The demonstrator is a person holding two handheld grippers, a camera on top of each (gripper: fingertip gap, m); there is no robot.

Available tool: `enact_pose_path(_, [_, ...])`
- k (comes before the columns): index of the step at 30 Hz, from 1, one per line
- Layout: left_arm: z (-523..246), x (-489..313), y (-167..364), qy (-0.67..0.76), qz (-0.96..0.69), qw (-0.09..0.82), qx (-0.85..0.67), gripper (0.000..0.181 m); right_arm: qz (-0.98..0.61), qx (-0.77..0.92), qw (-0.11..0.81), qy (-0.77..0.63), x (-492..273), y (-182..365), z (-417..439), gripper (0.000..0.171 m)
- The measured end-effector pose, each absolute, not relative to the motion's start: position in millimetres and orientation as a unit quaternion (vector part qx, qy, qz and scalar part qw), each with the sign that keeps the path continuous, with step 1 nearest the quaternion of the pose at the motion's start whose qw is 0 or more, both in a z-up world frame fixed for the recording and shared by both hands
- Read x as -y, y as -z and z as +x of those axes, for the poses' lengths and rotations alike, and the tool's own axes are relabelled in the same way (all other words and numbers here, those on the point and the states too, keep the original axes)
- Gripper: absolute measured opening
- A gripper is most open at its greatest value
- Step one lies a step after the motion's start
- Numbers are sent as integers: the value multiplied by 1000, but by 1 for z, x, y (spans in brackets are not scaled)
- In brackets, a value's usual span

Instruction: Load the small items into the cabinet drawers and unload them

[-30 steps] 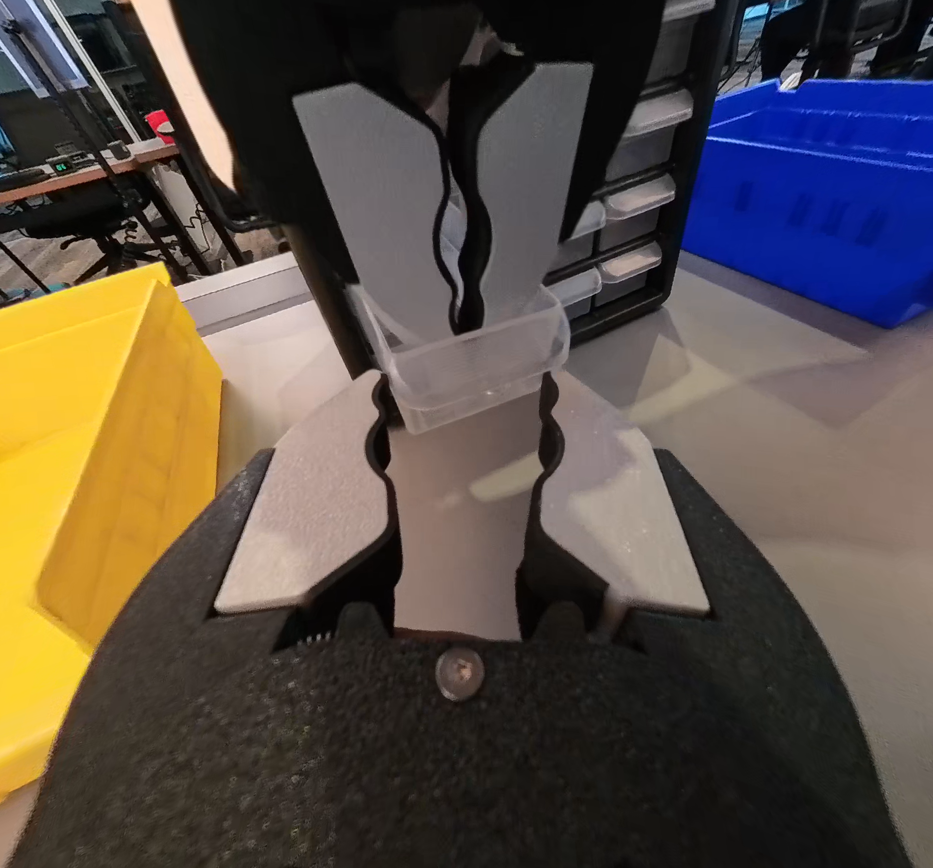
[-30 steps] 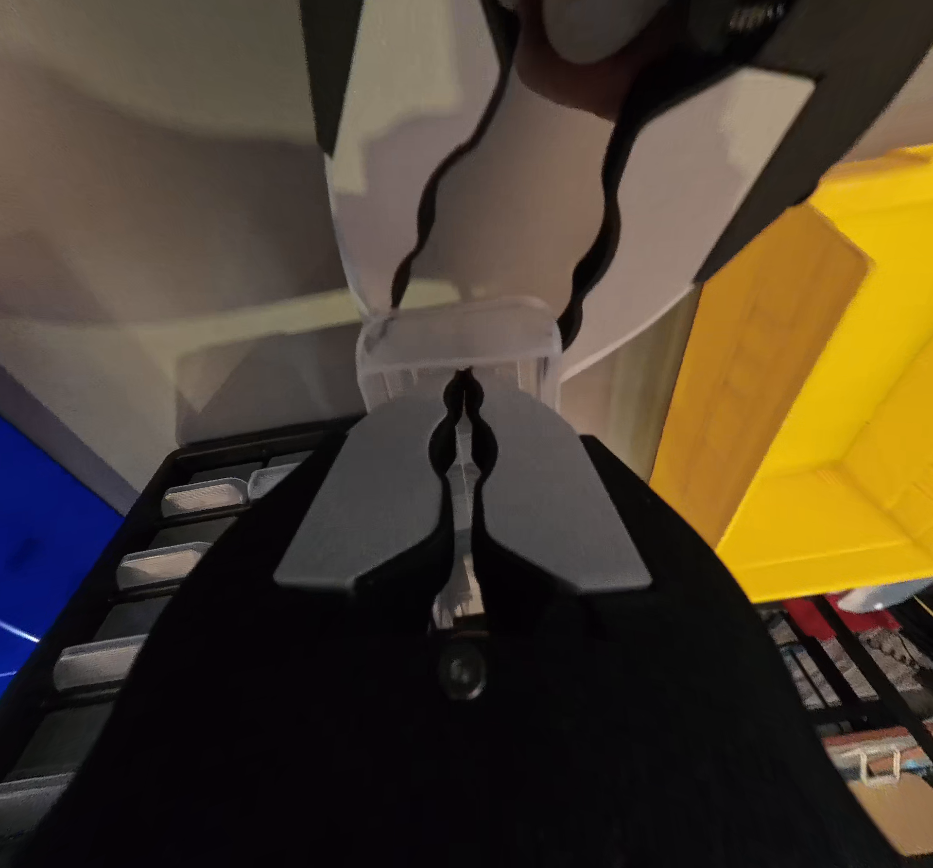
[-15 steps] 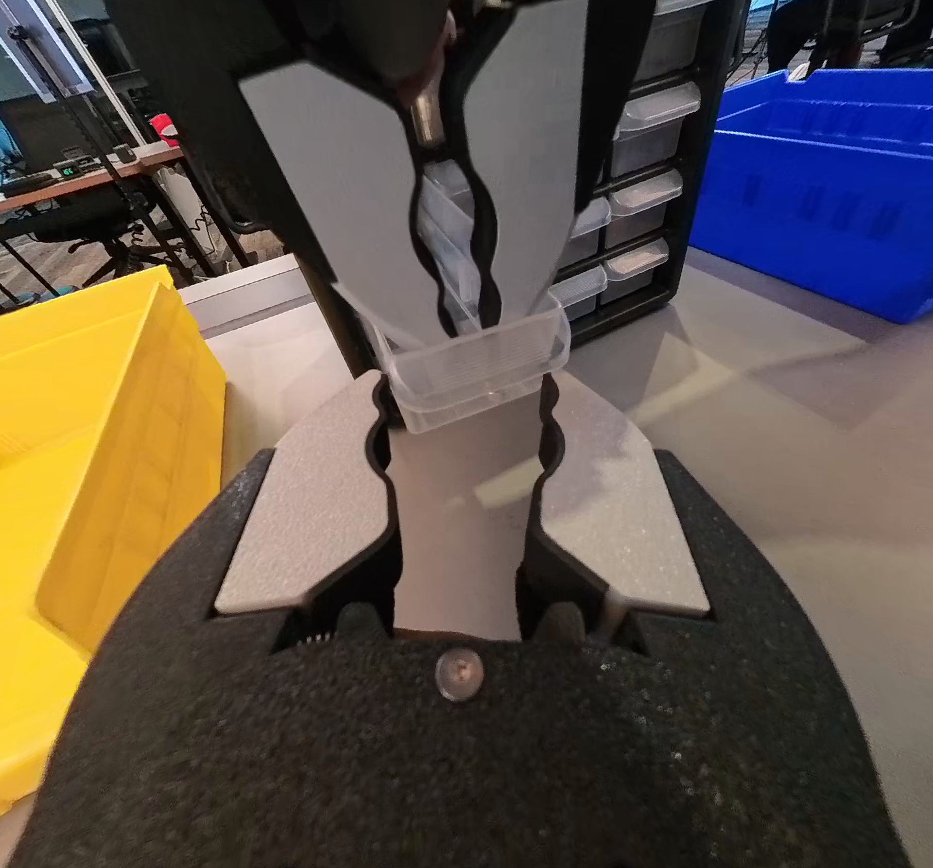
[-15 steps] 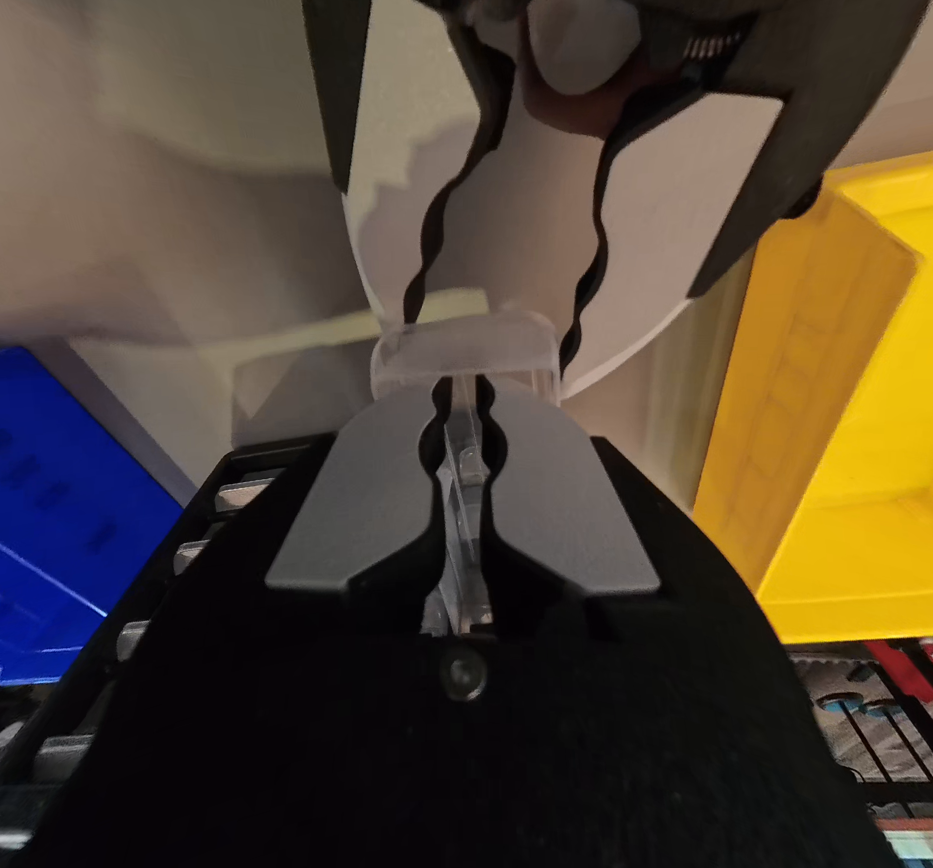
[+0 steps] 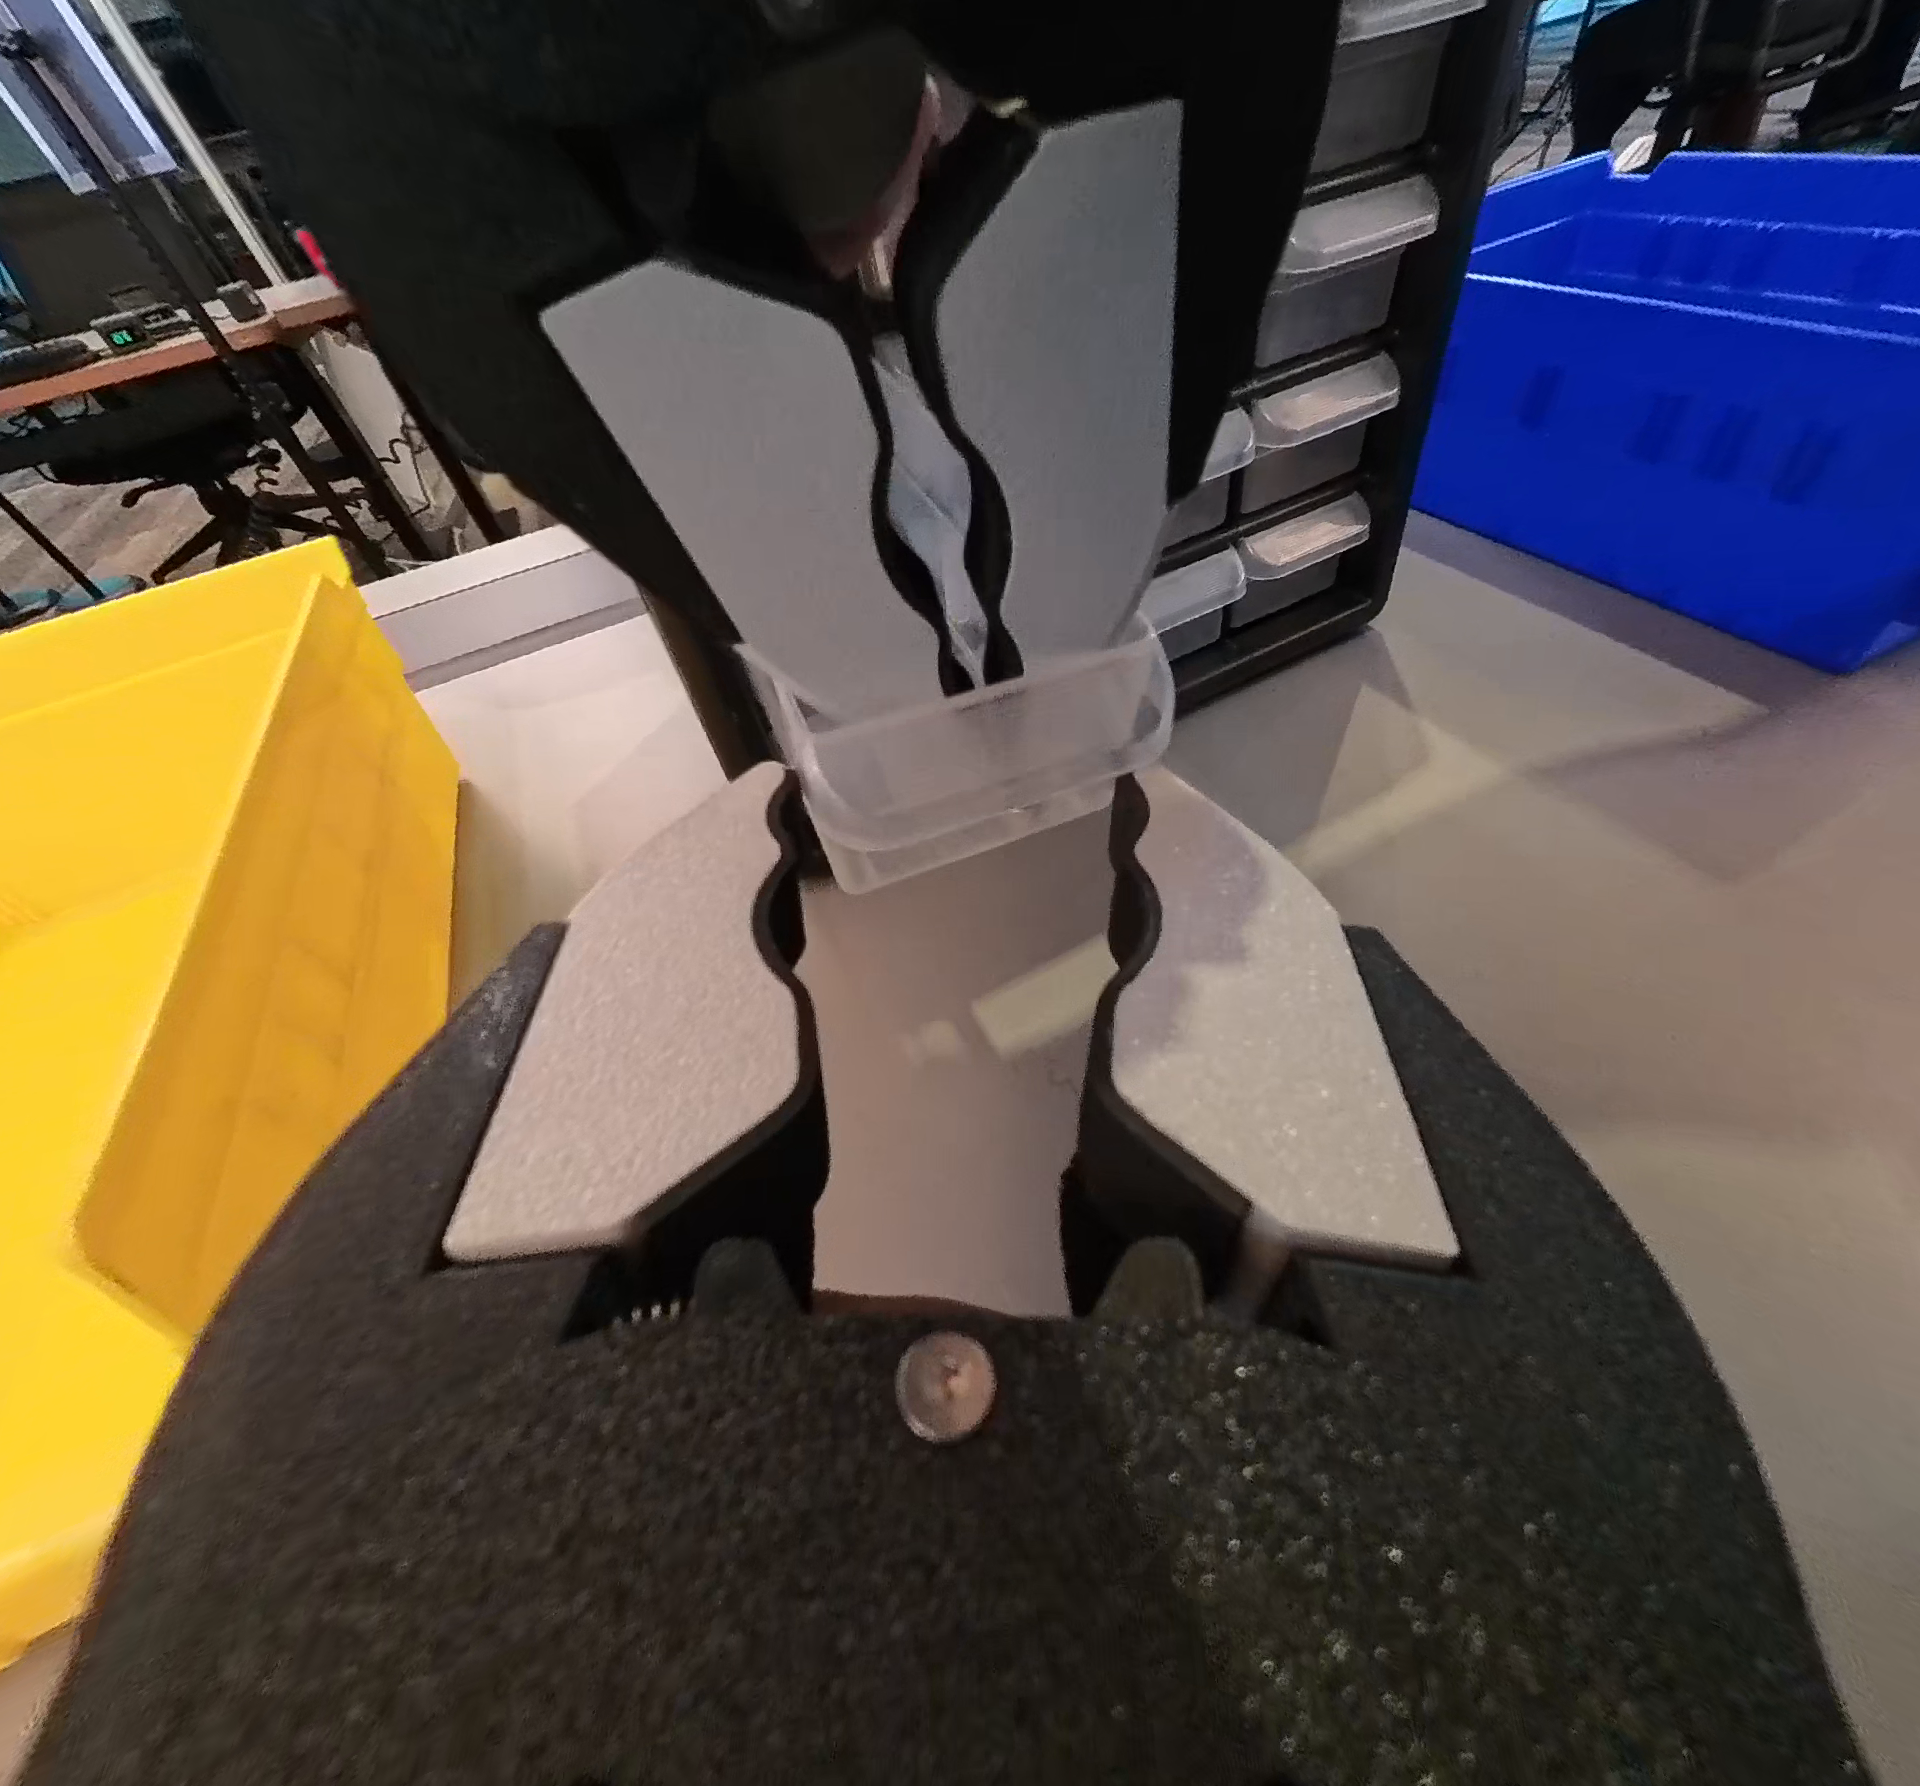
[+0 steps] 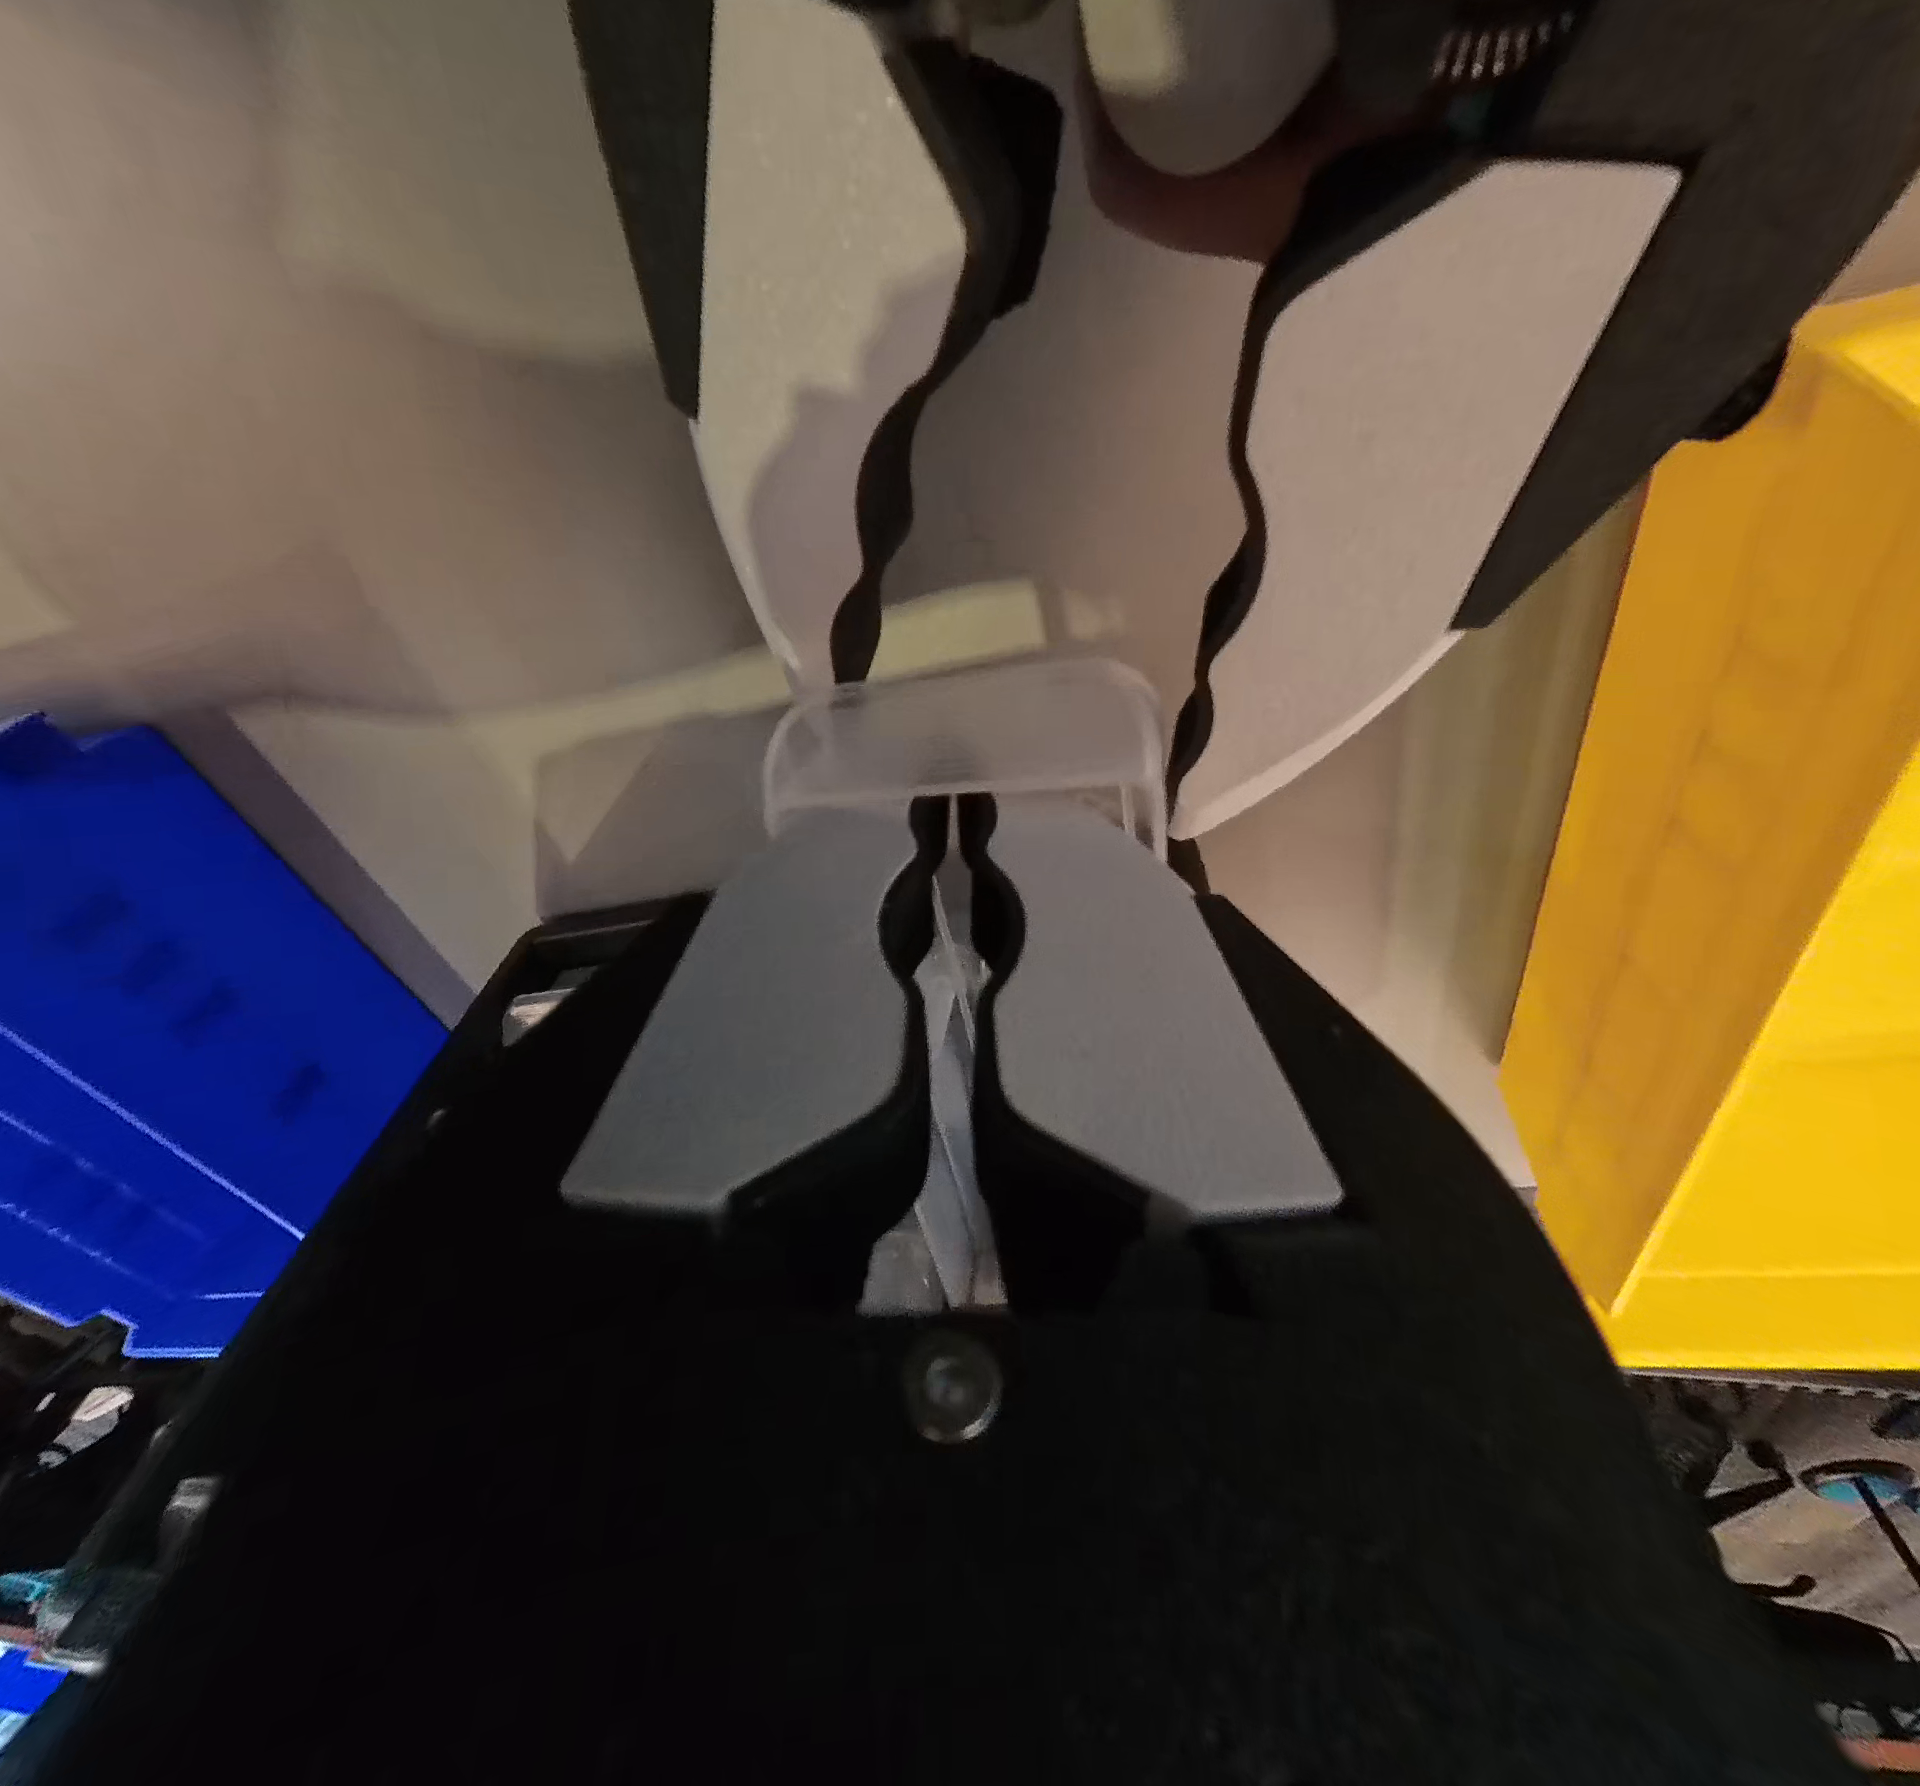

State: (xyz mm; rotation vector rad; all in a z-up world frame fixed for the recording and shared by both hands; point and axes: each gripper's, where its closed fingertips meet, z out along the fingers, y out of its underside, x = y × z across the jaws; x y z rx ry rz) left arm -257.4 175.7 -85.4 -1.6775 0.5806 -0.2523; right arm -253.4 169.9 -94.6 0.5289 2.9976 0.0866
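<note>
Right tool (image 6: 951, 806), seen from its own camera: the jaws are clenched on one wall of a small clear plastic drawer (image 6: 961, 734), which hangs in the air clear of the table (image 5: 1558, 957).

Left tool (image 5: 961, 832): released, jaws spread wide, their tips level with the drawer's two short ends, just beside them. Whether they touch cannot be told.

The drawer sits between the two tools, at 12 o'clock from each. It is a shallow, see-through box with rounded corners and a thickened rim. No contents can be made out through its walls.

The black drawer cabinet (image 5: 1340, 406) stands at 1 o'clock in the left view, with rows of similar clear drawers. A blue bin (image 5: 1683, 386) lies at 2 o'clock and a yellow bin (image 5: 208, 884) at 9 o'clock, both on the table.

The step appears to be a handover or shared hold of the drawer. It is probably best to close the left tool squarely across the short ends before the right one lets go, keeping the drawer level. The thin, slick plastic may flex or slip under a skewed grip.
</note>
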Motion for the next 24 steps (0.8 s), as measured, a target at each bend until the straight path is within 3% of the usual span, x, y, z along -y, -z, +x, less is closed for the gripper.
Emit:
enact_pose_path(14, [-259, -177, 84, 115, -731, 627, -244, 56, 213, -975, -37, -55, -199, 77, -265, 1])
enact_pose_path(19, [-259, -178, 84, 116, -731, 627, -243, 56, 326, -943, 54, 30, -176, 71, -258, 25])
enact_pose_path(24, [-259, -179, 86, 112, -732, 625, -245, 56, 334, -940, 65, 25, -173, 78, -255, 24])
